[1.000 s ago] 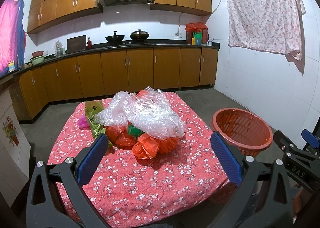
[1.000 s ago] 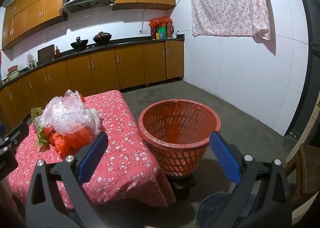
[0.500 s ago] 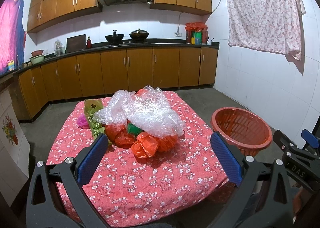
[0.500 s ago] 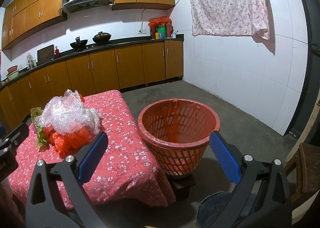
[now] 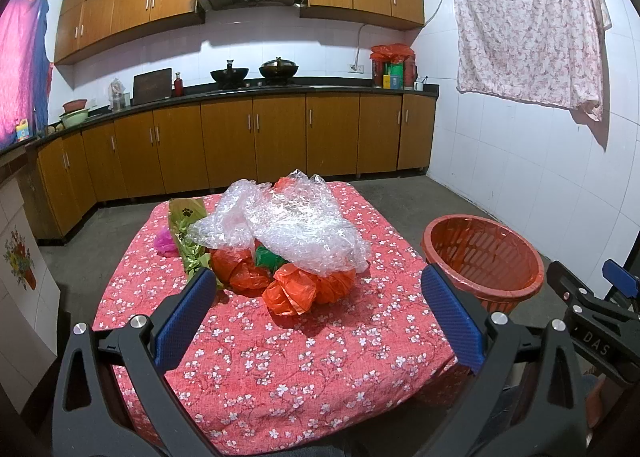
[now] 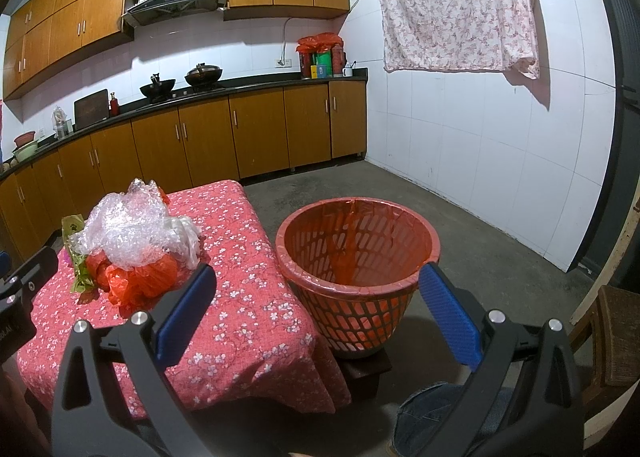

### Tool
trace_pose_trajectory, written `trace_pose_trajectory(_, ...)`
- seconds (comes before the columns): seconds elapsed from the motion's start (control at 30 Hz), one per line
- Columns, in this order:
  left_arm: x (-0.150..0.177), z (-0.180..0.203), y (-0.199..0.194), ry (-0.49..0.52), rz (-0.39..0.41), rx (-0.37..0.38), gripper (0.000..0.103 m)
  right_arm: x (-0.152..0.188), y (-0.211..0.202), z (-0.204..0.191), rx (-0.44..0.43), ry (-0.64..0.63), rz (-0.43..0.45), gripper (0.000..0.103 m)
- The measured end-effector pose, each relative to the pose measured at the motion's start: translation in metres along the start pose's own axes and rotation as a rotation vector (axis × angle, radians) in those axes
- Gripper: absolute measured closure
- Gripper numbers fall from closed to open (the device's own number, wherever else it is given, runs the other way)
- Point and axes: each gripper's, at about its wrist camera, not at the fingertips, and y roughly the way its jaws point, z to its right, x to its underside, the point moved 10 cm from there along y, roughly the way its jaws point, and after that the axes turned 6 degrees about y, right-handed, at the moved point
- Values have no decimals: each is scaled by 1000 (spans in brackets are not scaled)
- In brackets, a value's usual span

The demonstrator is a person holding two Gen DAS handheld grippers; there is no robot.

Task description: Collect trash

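Observation:
A pile of trash lies on a low table with a red flowered cloth [image 5: 280, 369]: clear bubble wrap [image 5: 288, 225] on top, orange plastic bags [image 5: 292, 289], a green bag [image 5: 268, 257], a green-gold wrapper [image 5: 188, 233] and a pink bit [image 5: 164, 243]. The pile also shows in the right wrist view [image 6: 136, 245]. An orange basket [image 6: 356, 257] lined with a red bag stands right of the table; it also shows in the left wrist view [image 5: 484, 257]. My left gripper [image 5: 316, 313] is open and empty, short of the pile. My right gripper [image 6: 316, 309] is open and empty, before the basket.
Wooden kitchen cabinets and a dark counter [image 5: 280, 89] with woks run along the back wall. A flowered cloth [image 6: 452, 5] hangs on the white tiled wall at right. The basket sits on a small dark stool [image 6: 368, 369]. A wooden chair [image 6: 612, 329] is at the right edge.
The left view has shifted slightly, the pile sitting a little nearer and higher between the fingers. The right gripper has barely moved. Both stay open.

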Motion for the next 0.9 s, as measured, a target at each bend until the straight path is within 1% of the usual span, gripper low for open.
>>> trace_pose_trajectory(0.13, 5, 5, 0, 2, 0, 3, 2, 0, 0, 0, 0, 0, 0, 4)
trace_pose_trajectory(0.9, 5, 4, 0, 1, -2, 3, 2, 0, 0, 1, 1, 0, -1, 4)
